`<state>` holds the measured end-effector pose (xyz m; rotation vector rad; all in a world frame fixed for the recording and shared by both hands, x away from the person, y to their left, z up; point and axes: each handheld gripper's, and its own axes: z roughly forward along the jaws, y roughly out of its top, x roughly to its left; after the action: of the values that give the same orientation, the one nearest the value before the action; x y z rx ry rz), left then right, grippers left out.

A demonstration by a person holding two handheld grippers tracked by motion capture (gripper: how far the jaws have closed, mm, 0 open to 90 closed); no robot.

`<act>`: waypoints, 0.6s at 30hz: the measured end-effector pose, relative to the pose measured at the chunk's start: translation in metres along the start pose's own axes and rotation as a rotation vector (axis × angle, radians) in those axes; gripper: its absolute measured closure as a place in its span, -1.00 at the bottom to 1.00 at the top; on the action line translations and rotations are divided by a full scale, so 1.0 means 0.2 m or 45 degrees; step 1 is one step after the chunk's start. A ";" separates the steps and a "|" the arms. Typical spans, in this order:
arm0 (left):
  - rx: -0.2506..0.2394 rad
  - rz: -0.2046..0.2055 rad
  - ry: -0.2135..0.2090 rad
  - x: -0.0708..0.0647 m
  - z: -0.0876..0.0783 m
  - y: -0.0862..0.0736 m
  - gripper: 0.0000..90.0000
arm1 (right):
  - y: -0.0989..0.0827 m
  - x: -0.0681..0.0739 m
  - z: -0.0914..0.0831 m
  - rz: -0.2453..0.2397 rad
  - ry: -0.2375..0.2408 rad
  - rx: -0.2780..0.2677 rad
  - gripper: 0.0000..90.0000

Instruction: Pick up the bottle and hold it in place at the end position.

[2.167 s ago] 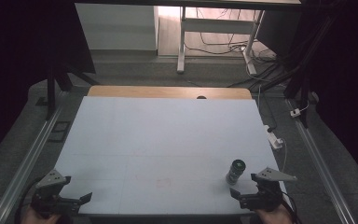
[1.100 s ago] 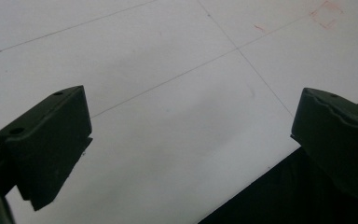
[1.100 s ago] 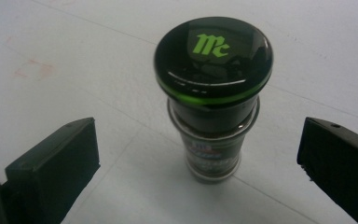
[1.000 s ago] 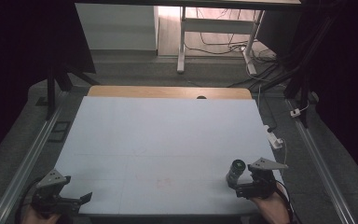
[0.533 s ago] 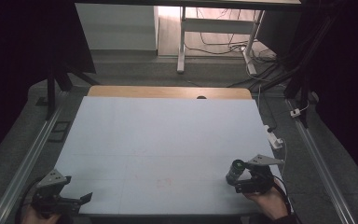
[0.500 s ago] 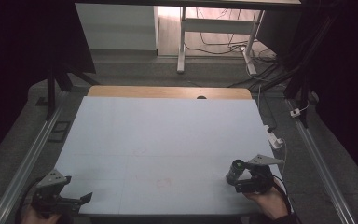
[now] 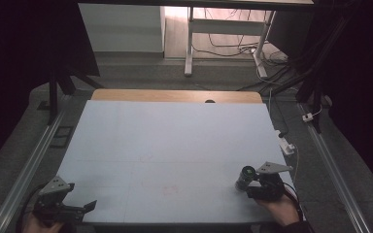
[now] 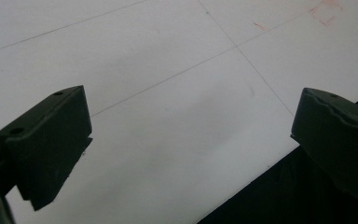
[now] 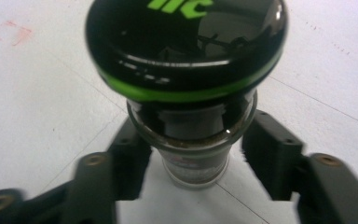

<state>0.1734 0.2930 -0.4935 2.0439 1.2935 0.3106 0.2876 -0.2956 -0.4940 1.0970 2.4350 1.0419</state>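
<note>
Right gripper (image 9: 186,154) straddles upright spice jar (image 9: 189,84) near bench (image 7: 175,141) front-right corner, jaws apart for grasping; left gripper (image 8: 186,135) idle, spread wide, empty

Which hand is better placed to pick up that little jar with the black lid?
Right. The right claw already has its jaws on either side of the jar, apparently not yet closed on it. The left claw sits open at the opposite near corner of the table.

The left gripper (image 7: 85,208) sits at the table's (image 7: 175,136) near left corner, jaws spread wide. The right gripper (image 7: 250,187) sits near the near right corner, jaws flanking a jar (image 7: 245,176), the right hand (image 7: 280,209) behind it.
</note>
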 end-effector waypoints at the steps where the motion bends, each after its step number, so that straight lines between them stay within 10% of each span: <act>1: 0.000 0.000 0.000 0.00 0.00 0.00 -1.00 | 0.00 0.00 0.00 -0.006 0.002 -0.001 0.04; 18: 0.011 0.004 -0.001 0.00 0.00 0.00 -1.00 | 0.04 0.04 -0.04 -0.039 -0.065 -0.037 0.16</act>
<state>0.1742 0.2924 -0.4938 2.0532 1.2934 0.3066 0.2828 -0.2896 -0.4822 1.0604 2.3823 1.0237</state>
